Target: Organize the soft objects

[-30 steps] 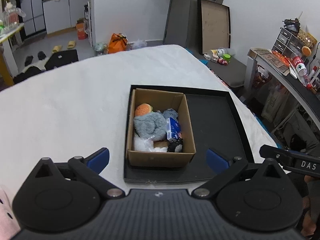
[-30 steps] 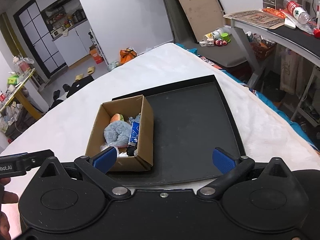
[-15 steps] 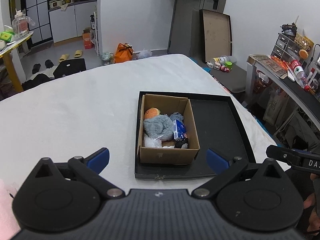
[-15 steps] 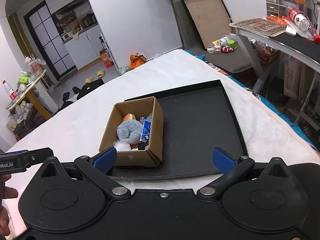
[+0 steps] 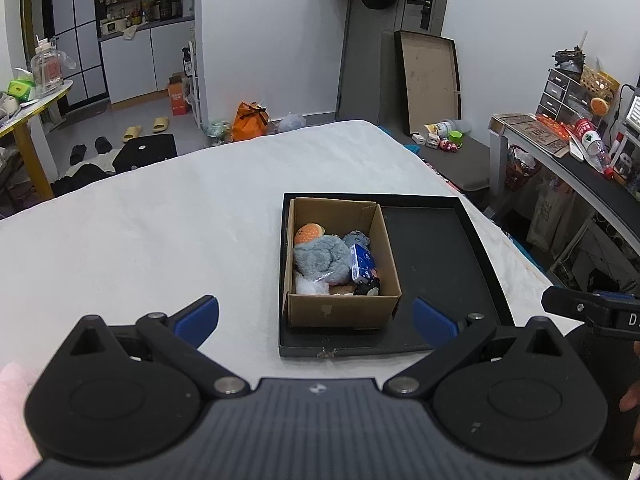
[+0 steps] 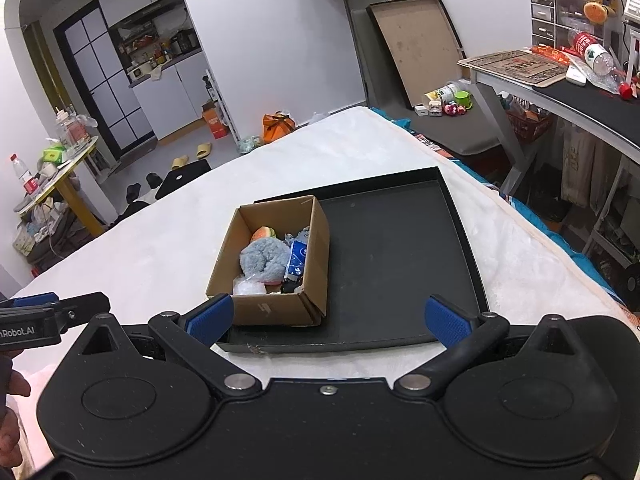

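Observation:
A brown cardboard box (image 5: 344,312) (image 6: 276,308) stands in the left part of a shallow black tray (image 5: 436,248) (image 6: 400,240) on the white bed. Inside it lie a grey plush toy (image 5: 322,258) (image 6: 264,260), an orange burger-like plush (image 5: 308,232) (image 6: 262,233), a blue packet (image 5: 362,264) (image 6: 297,260) and a small clear bag (image 5: 310,288). My left gripper (image 5: 316,316) is open, held back above the bed's near edge. My right gripper (image 6: 326,316) is open too, nothing between its blue pads.
The white bed cover (image 5: 160,220) stretches left of the tray. A desk (image 5: 560,152) with bottles and drawers runs along the right. A flat cardboard lid (image 5: 428,80) leans on the far wall. Slippers and bags lie on the floor beyond.
Both grippers have pulled back and risen away from the box, so the tray looks smaller and more of the room shows. Both stayed open.

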`<action>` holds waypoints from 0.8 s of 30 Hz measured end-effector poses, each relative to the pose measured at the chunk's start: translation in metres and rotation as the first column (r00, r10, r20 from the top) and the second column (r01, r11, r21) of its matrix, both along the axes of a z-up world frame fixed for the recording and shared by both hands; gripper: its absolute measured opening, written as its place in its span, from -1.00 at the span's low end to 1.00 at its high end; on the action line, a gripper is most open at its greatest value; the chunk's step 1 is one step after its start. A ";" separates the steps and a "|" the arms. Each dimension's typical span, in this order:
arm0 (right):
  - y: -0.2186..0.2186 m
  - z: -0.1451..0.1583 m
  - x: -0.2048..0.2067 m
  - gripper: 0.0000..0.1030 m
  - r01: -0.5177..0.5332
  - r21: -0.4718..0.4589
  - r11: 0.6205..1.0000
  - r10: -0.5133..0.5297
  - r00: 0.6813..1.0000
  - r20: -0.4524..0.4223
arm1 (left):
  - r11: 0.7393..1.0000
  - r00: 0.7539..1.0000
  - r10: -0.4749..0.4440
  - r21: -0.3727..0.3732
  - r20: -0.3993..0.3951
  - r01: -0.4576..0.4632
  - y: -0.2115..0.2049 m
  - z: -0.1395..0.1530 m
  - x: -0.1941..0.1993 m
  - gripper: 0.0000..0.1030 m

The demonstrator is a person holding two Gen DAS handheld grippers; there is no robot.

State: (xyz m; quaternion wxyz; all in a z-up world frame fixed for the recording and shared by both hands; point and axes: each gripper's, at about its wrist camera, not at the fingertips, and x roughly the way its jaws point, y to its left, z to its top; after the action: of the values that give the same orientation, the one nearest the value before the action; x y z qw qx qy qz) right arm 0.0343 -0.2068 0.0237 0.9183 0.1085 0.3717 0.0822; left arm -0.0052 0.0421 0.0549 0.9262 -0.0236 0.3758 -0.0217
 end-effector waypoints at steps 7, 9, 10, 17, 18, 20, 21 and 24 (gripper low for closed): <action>0.002 0.000 -0.007 1.00 -0.012 -0.005 1.000 0.012 1.000 0.015 | 0.999 1.000 0.003 0.041 0.027 -0.004 -0.006 0.002 -0.012 0.99; 0.002 -0.001 -0.008 1.00 -0.015 -0.001 1.000 0.015 1.000 0.012 | 0.999 1.000 0.003 0.033 0.029 -0.004 -0.006 0.002 -0.014 0.99; 0.002 -0.002 -0.009 1.00 -0.015 -0.002 1.000 0.015 1.000 0.011 | 1.000 1.000 -0.002 0.031 0.028 0.001 -0.005 0.001 -0.014 0.99; 0.004 -0.005 -0.013 1.00 -0.023 -0.013 1.000 0.023 1.000 0.012 | 1.000 1.000 0.012 0.025 0.019 -0.012 0.002 -0.004 -0.015 0.99; 0.005 -0.005 -0.013 1.00 -0.024 -0.013 1.000 0.024 1.000 0.014 | 0.999 1.000 0.014 0.029 0.021 -0.015 0.003 -0.004 -0.016 0.99; 0.004 -0.006 -0.012 1.00 -0.021 -0.012 1.000 0.021 1.000 0.011 | 0.999 1.000 0.014 0.031 0.019 -0.015 0.003 -0.005 -0.017 0.99; 0.004 -0.006 -0.012 1.00 -0.020 -0.010 1.000 0.020 1.000 0.011 | 0.999 1.000 0.014 0.031 0.018 -0.015 0.004 -0.005 -0.017 0.99; 0.004 -0.007 -0.012 1.00 -0.020 -0.012 1.000 0.021 1.000 0.007 | 0.999 1.000 0.015 0.035 0.015 -0.016 0.004 -0.007 -0.018 0.99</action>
State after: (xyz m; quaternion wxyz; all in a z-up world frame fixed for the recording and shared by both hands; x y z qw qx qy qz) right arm 0.0219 -0.2031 0.0167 0.9193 0.0988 0.3701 0.0898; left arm -0.0232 0.0465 0.0482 0.9293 -0.0100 0.3690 -0.0080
